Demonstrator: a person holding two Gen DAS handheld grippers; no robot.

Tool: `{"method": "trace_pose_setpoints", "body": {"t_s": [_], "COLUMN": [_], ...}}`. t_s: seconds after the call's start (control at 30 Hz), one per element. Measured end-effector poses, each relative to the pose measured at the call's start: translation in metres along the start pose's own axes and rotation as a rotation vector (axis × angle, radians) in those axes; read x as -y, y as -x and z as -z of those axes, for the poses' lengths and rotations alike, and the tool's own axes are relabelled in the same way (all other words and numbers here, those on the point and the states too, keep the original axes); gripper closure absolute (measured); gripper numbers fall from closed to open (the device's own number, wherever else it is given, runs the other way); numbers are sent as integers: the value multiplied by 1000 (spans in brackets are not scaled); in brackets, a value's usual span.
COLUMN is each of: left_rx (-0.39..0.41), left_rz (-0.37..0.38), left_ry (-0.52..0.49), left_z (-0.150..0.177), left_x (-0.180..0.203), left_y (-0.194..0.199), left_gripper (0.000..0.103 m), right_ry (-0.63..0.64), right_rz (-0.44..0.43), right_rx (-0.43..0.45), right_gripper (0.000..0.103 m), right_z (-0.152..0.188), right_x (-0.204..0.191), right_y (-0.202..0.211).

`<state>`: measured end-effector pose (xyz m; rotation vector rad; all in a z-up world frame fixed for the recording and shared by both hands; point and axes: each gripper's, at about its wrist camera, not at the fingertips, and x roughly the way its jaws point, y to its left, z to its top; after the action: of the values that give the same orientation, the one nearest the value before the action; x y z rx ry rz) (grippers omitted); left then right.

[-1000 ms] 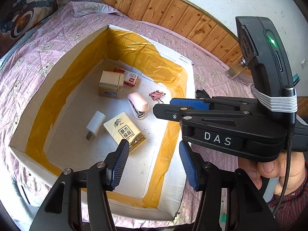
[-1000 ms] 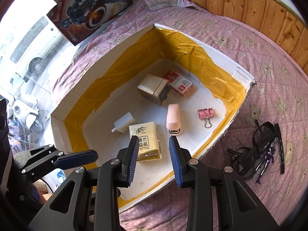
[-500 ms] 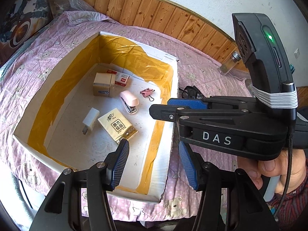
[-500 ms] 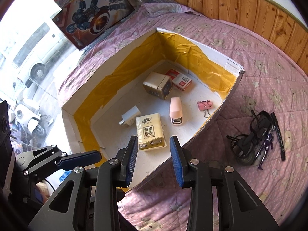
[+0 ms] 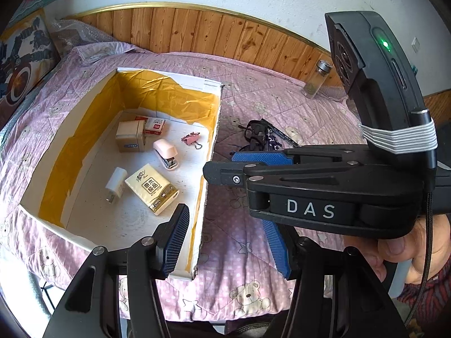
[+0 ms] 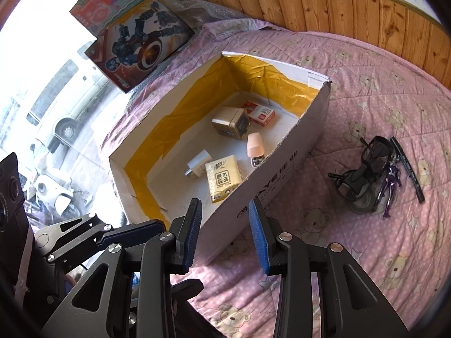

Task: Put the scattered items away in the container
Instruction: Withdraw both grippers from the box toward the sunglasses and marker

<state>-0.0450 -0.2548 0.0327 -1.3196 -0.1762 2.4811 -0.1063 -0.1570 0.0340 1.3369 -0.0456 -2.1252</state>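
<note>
An open cardboard box (image 5: pixel 84 115) (image 6: pixel 282 174) lined with yellow tape lies on the bed. Inside are a tissue pack (image 5: pixel 152 188) (image 6: pixel 222 177), a white charger (image 5: pixel 115 181) (image 6: pixel 198 163), a pink stapler (image 5: pixel 166 152) (image 6: pixel 255 146), a pink binder clip (image 5: pixel 191 139), a gold box (image 5: pixel 130 136) (image 6: pixel 231 125) and a red staples box (image 5: pixel 153 125) (image 6: pixel 260 114). Right of the box lie black glasses (image 5: pixel 258 132) (image 6: pixel 363 169), a purple figure (image 6: pixel 390 180) and a black strip (image 6: pixel 407 169). My left gripper (image 5: pixel 228 239) hangs open over the box's near right corner. My right gripper (image 6: pixel 225 231) is open and empty beside that wall.
A pink quilt with bears (image 6: pixel 380 84) covers the bed, with a wooden headboard (image 5: pixel 225 36) behind. A glass jar (image 5: pixel 315 79) stands at the far right. Toy boxes (image 6: pixel 141 45) lean at the bed's far left. A hand (image 5: pixel 394 253) holds the right gripper close to my left one.
Both grippers have drawn back and up from above the box, which now sits lower left and farther off. The glasses pile has come into the left view. Both stay open.
</note>
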Motion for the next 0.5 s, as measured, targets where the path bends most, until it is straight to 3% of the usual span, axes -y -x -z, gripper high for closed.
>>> {"method": "trace_pose_setpoints", "body": {"t_s": [0.5], "left_rx": [-19], "left_rz": [19], "left_ry": [-47], "left_z": [10], "left_x": [33], "left_y": [-10], "left_gripper": [47], "right_ry": [-71], "right_rz": [36], "right_rx": [40], "right_gripper": [65], "right_z": [36], "right_x": [37], "right_y": [16]}}
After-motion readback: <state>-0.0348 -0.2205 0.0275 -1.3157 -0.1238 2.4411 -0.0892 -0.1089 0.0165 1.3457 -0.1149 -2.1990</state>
